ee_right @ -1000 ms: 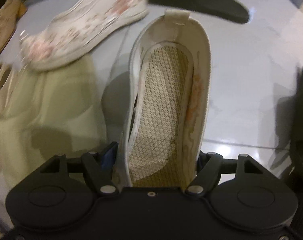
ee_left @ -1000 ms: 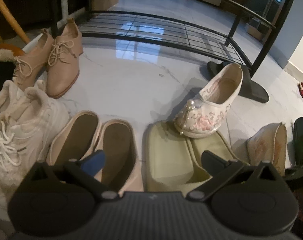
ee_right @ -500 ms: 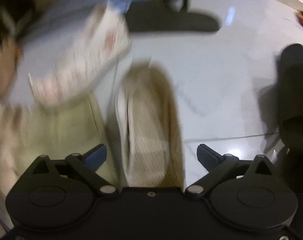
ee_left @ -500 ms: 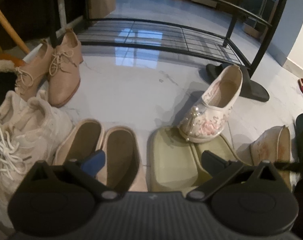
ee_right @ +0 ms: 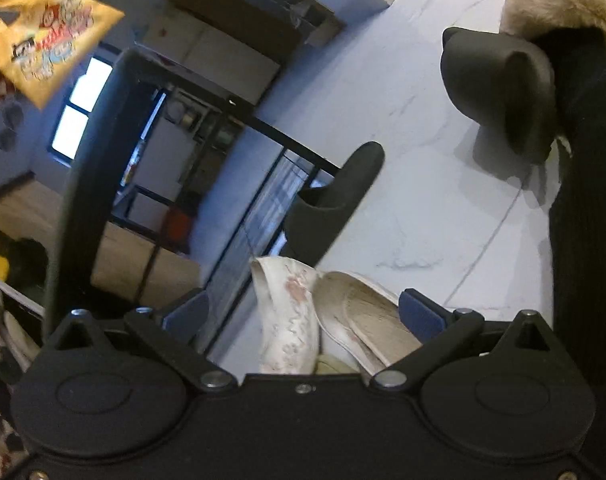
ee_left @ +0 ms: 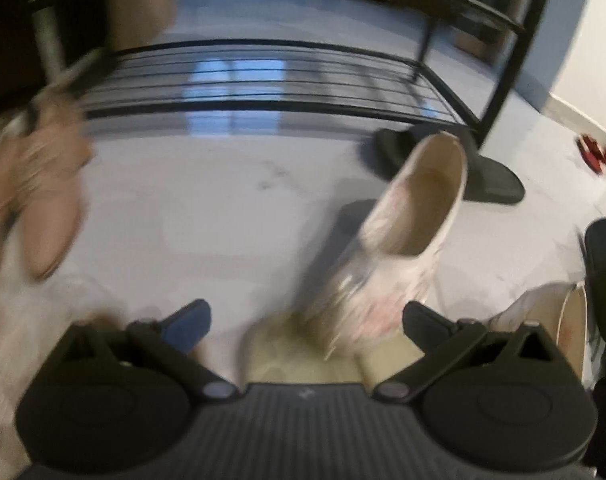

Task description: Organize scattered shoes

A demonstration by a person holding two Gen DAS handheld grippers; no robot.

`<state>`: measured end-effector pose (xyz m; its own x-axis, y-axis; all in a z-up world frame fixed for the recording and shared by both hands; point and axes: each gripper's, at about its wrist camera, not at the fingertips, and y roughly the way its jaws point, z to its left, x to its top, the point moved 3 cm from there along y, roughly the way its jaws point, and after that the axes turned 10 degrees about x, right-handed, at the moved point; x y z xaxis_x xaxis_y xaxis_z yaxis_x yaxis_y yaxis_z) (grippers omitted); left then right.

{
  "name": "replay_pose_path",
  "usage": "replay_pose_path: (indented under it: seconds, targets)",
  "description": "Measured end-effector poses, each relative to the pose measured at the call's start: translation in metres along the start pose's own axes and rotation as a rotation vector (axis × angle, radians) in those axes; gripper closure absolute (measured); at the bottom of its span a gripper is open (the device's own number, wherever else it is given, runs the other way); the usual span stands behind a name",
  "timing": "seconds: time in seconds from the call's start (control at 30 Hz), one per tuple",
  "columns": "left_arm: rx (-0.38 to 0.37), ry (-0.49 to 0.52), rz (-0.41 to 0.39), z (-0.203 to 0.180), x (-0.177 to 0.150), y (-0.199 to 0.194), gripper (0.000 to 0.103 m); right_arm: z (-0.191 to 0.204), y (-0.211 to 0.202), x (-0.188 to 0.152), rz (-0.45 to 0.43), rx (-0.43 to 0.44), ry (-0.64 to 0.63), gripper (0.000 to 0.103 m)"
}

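Note:
In the blurred left wrist view my left gripper (ee_left: 303, 322) is open, low over the floor. A white floral shoe (ee_left: 407, 232) lies just ahead of it, toe resting on pale green slippers (ee_left: 303, 354) and close to the right finger. Its mate (ee_left: 559, 320) lies at the right edge. My right gripper (ee_right: 303, 312) is open and rolled sideways, holding nothing. Below it the two floral shoes (ee_right: 291, 312) (ee_right: 367, 316) lie side by side on the floor. The black shoe rack (ee_left: 263, 80) stands behind them.
Pink lace-up shoes (ee_left: 43, 200) lie at the left. One black slipper (ee_left: 491, 176) lies by the rack's leg, another (ee_right: 499, 92) further right. Dark ribbed fabric with a fur trim (ee_right: 583, 200) fills the right edge. A small red item (ee_left: 599, 156) lies near the wall.
My right gripper opened and let go of the white shoe, then lifted and rolled sideways. My left gripper swung right towards the floral shoe on the green slippers.

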<state>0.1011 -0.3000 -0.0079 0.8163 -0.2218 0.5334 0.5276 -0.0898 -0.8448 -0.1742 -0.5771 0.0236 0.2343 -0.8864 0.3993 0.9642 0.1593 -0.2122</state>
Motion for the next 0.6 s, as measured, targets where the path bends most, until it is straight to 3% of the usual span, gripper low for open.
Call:
replay_pose_path:
  seconds: [0.07,0.23,0.3,0.37,0.47,0.6]
  targets:
    - [-0.021,0.049,0.054,-0.019,0.013,0.022,0.001,0.002,0.003,0.0,0.017,0.019,0.009,0.0]
    - [0.011,0.047,0.13,-0.038,0.024,0.061,0.001,0.003,0.001,0.007,0.003,0.076,0.042,0.0]
    - [-0.027,0.05,0.134,-0.049,0.025,0.068,0.016,-0.001,0.004,0.011,-0.009,0.108,0.064,0.0]
    - [0.002,0.061,0.127,-0.056,0.026,0.067,0.021,0.0,0.0,0.011,-0.014,0.135,0.081,0.0]
    - [0.023,0.092,0.125,-0.063,0.027,0.068,0.021,-0.004,0.001,0.012,-0.021,0.164,0.102,0.0]
    - [0.04,0.164,0.168,-0.071,0.029,0.077,0.011,-0.011,0.006,0.015,-0.018,0.174,0.152,0.0]
